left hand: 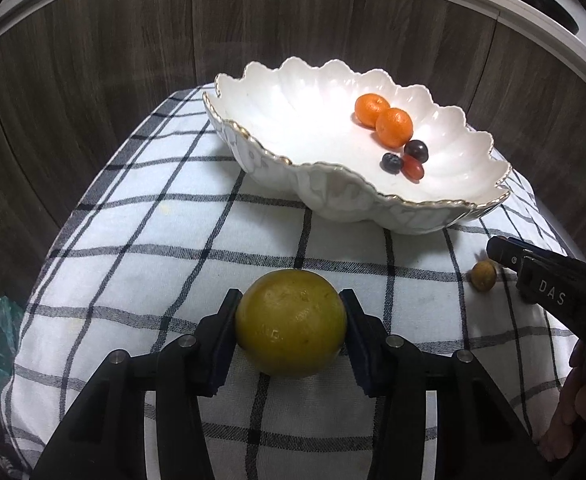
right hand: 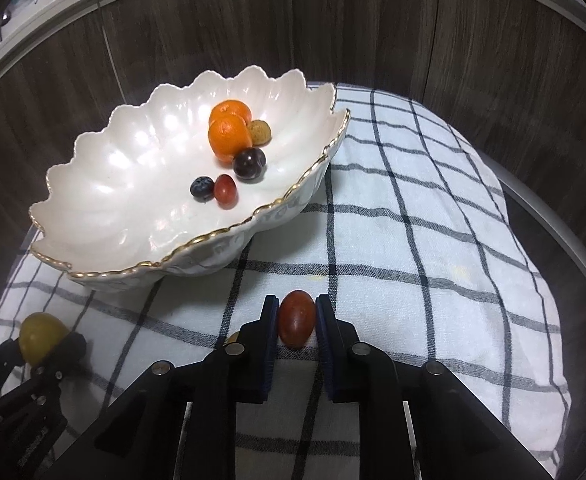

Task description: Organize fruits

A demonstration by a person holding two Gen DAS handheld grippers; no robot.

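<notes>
Round table with a dark wood-grain top (left hand: 73,92) and pale rim, draped with a white cloth (left hand: 165,248) checked in black. White scalloped bowl (left hand: 445,116), gold edge, on the cloth; two oranges (right hand: 229,128) and small dark fruits inside. Left gripper (left hand: 291,322) clamped on a yellow-green citrus (left hand: 291,322) near the bowl. Right gripper (right hand: 297,324) closed on a red tomato (right hand: 297,324). A small brownish fruit (left hand: 483,276) sits loose on the cloth.

Both tools (left hand: 291,320) (right hand: 296,326) clamped, angled downward
</notes>
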